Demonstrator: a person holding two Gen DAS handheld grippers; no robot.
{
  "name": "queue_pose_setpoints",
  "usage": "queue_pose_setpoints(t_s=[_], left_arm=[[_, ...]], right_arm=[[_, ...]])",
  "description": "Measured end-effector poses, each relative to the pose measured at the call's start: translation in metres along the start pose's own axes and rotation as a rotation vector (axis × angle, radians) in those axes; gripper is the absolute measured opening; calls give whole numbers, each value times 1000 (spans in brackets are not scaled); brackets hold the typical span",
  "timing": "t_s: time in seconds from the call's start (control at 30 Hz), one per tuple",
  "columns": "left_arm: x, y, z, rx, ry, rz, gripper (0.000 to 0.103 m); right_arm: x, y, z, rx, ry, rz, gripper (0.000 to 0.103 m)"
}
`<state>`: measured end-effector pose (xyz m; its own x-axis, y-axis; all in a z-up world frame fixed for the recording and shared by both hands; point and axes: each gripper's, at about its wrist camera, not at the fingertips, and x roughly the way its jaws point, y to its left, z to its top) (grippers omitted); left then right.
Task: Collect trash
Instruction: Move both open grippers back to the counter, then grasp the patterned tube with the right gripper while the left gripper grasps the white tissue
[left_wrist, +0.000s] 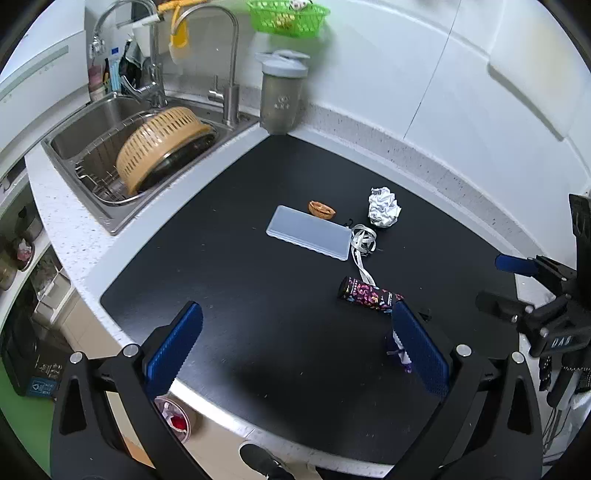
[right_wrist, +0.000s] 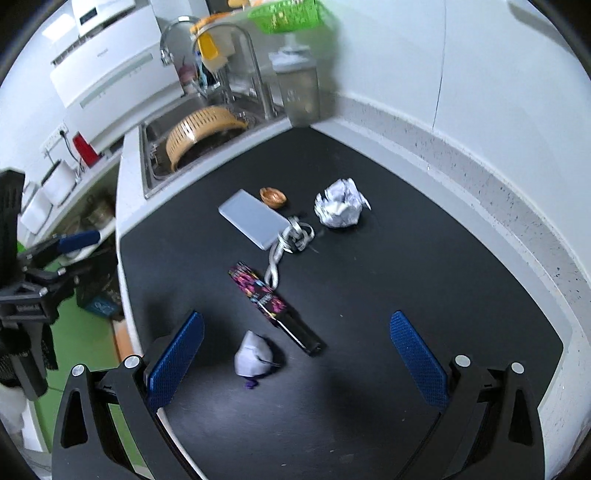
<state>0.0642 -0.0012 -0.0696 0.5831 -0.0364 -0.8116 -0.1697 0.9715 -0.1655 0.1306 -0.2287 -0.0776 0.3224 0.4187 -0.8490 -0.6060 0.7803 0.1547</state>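
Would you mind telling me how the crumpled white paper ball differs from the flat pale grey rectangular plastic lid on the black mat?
The crumpled white paper ball is bulky and creased all over; the flat pale grey rectangular plastic lid lies low, smooth and straight-edged. The ball sits alone nearer the wall, while the lid lies nearer the sink, its corner next to a tangled grey ribbon. Both rest on the black mat, untouched by either gripper.

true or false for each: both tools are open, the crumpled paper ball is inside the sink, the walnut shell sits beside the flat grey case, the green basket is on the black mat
1. Both the left tool and right tool are open: true.
2. The crumpled paper ball is inside the sink: false, it lies on the black mat.
3. The walnut shell sits beside the flat grey case: true.
4. The green basket is on the mat: false, it sits up by the wall.
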Motion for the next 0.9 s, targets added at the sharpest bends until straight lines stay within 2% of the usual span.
queue_pose_setpoints(t_s=[0.3,0.6,0.63,0.7,0.87,0.9], left_arm=[[32,-23,-6,-7,63,-3,100],[30,-18,-26,-85,77,27,100],[29,-16,-28,-97,77,32,100],[27,-10,-35,-128,80,42,100],[23,-1,-46,-173,82,54,100],[23,-1,-47,-179,83,54,100]], right_arm=[[46,-11,3,-67,79,33,97],[89,-1,10,-222,168,117,96],[92,1,10,-240,176,126,93],[102,5,12,-275,202,143,74],[116,17,13,-333,243,182,61],[116,19,13,-345,239,186,55]])
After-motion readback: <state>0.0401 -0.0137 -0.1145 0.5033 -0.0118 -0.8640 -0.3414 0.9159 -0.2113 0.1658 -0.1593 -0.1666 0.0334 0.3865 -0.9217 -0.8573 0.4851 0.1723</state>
